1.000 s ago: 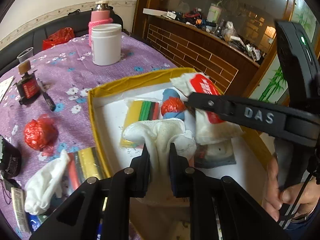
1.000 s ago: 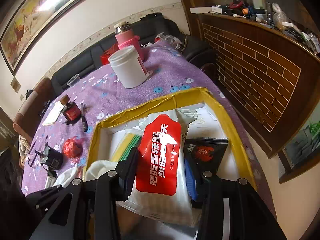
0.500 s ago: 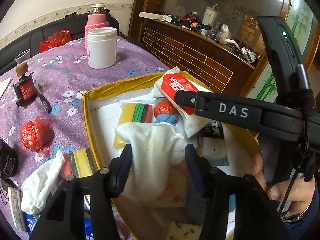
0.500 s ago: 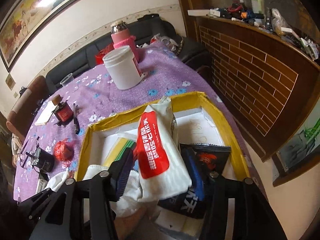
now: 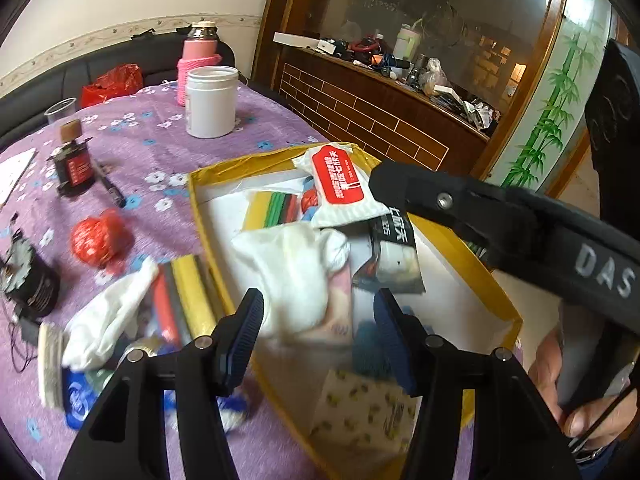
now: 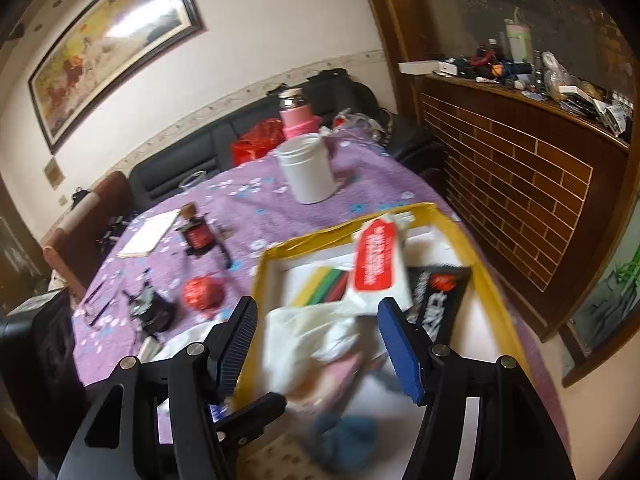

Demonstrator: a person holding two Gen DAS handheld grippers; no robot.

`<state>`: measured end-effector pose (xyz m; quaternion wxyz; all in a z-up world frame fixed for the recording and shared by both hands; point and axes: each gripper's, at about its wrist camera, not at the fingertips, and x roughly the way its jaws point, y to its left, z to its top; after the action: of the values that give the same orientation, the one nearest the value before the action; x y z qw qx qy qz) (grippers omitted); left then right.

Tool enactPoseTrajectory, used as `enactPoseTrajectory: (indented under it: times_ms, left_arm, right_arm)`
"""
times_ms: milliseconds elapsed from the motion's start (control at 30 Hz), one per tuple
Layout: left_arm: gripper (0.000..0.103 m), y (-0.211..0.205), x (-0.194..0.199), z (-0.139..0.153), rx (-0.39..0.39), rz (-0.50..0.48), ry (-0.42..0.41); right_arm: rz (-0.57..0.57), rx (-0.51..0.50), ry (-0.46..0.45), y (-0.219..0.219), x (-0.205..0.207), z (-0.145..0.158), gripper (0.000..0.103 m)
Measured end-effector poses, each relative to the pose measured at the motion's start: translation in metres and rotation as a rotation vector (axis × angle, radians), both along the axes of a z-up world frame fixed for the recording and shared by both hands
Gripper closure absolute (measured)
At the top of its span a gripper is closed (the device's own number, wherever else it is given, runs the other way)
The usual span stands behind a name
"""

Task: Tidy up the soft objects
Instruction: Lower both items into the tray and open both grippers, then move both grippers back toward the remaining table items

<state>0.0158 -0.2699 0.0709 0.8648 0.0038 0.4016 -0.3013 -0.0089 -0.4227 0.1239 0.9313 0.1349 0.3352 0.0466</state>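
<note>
Opening right gripper (image 6: 320, 344) above yellow-rimmed box (image 6: 486, 276)

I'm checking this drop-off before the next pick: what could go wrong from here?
1. The red-and-white packet leans on the yellow-rimmed box at its far edge and may slide out.
2. The left hand-held gripper, jaws opening, is close to the white cloth and could snag it.
3. The right hand-held gripper, also opening, hangs low over the heap and might disturb it.
</note>
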Motion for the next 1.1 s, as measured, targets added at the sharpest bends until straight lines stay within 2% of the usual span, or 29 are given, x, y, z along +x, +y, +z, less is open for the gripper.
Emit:
enactPoseTrajectory:
  times_ms: [300,500,700,800,1100]
  left_arm:
    - [0.046,0.072,-0.037,0.003,-0.066,0.043,-0.004]
    - [0.042,0.141,-0.047,-0.003,-0.095,0.173,-0.003]
    - [0.042,0.195,-0.024,-0.014,-0.092,0.334,0.038]
    - [0.042,0.206,-0.009,-0.023,-0.069,0.393,0.068]
    - [0.041,0.207,0.039,-0.051,-0.088,0.386,0.221]
  right_arm:
    - [0.079,0.093,-0.007,0.047,-0.034,-0.013,0.036]
    - [0.131,0.1,0.042,0.073,-0.032,-0.032,0.036]
    - [0.184,0.094,0.076,0.096,-0.032,-0.046,0.036]
    - [0.203,0.082,0.082,0.104,-0.034,-0.049,0.036]
    - [0.234,0.067,0.092,0.11,-0.032,-0.055,0.036]
